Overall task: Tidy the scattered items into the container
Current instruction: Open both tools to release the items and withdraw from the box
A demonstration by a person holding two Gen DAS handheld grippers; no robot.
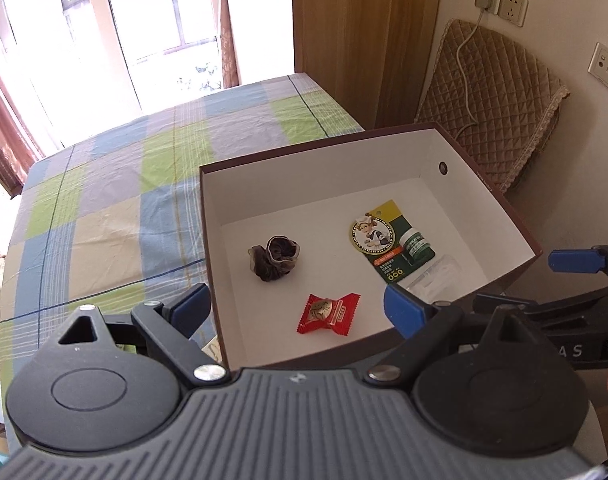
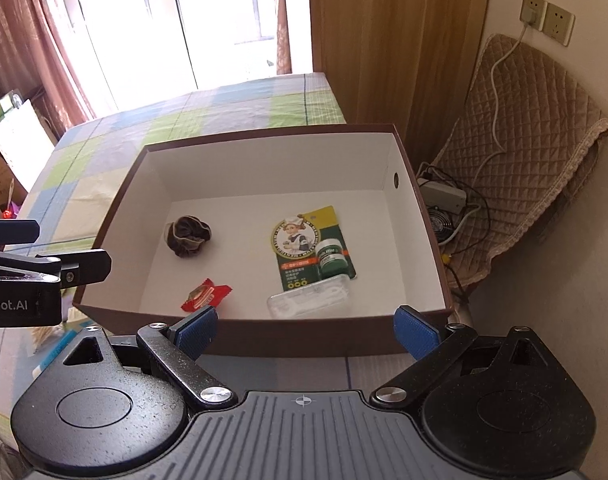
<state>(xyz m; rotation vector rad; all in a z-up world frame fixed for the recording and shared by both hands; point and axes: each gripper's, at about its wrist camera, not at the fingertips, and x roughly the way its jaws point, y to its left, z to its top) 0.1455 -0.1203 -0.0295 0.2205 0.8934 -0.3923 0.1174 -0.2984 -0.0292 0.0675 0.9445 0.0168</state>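
Observation:
A brown box (image 1: 304, 148) with a white inside stands on the checked tablecloth. In it lie a dark scrunchie (image 1: 275, 258), a red candy (image 1: 328, 314), a green card with a small jar (image 1: 388, 240) and a clear plastic case (image 1: 436, 280). My left gripper (image 1: 295, 311) hovers open over the box's near-left corner, empty. In the right wrist view the box (image 2: 263, 168) holds the scrunchie (image 2: 187, 236), candy (image 2: 205, 294), card (image 2: 312, 244) and case (image 2: 310, 300). My right gripper (image 2: 307, 336) is open and empty at the near wall. The left gripper (image 2: 59, 248) shows at the left edge.
The checked tablecloth (image 1: 103, 208) stretches left and beyond the box toward a bright window. Small pale items (image 2: 59, 340) lie by the box's near-left corner, partly hidden. A wooden cabinet (image 1: 364, 40), a quilted cover (image 1: 492, 92) and a fan unit with cables (image 2: 442, 200) stand to the right.

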